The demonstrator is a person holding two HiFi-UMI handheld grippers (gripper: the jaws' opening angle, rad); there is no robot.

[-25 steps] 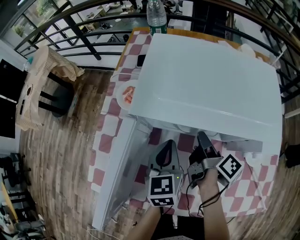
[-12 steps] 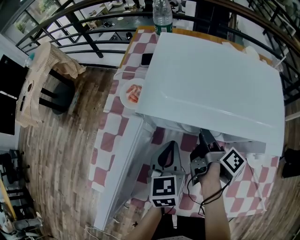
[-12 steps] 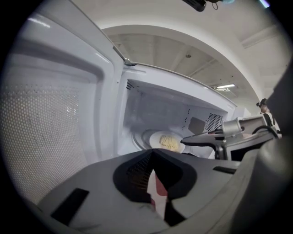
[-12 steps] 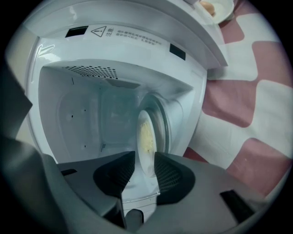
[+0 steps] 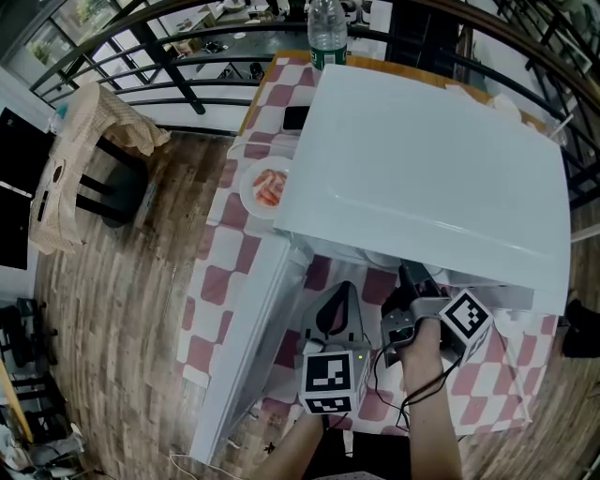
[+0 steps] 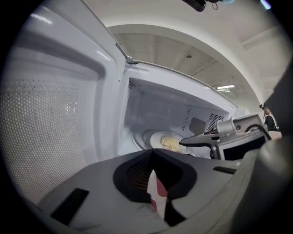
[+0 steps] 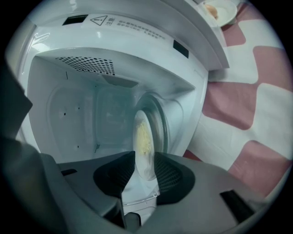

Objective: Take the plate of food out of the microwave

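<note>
The white microwave [image 5: 422,159] stands on a red-and-white checked cloth, its door [image 5: 248,347] swung open to the left. Inside, a white plate [image 7: 145,157] with yellow food [image 7: 143,137] sits on the glass turntable. My right gripper [image 7: 142,171] reaches into the cavity, jaws wide apart, the plate's near rim between the pads with a gap on the left side. The left gripper view shows this gripper's tip [image 6: 185,141] at the plate [image 6: 167,141]. My left gripper [image 6: 153,183] hangs back in front of the opening, shut with nothing in it.
A second plate with reddish food [image 5: 265,187] lies on the cloth left of the microwave. A water bottle [image 5: 325,28] stands at the table's far end. A chair with a beige bag [image 5: 89,159] stands on the wooden floor to the left.
My right gripper has pushed a little farther under the microwave's top. The left gripper has hardly moved.
</note>
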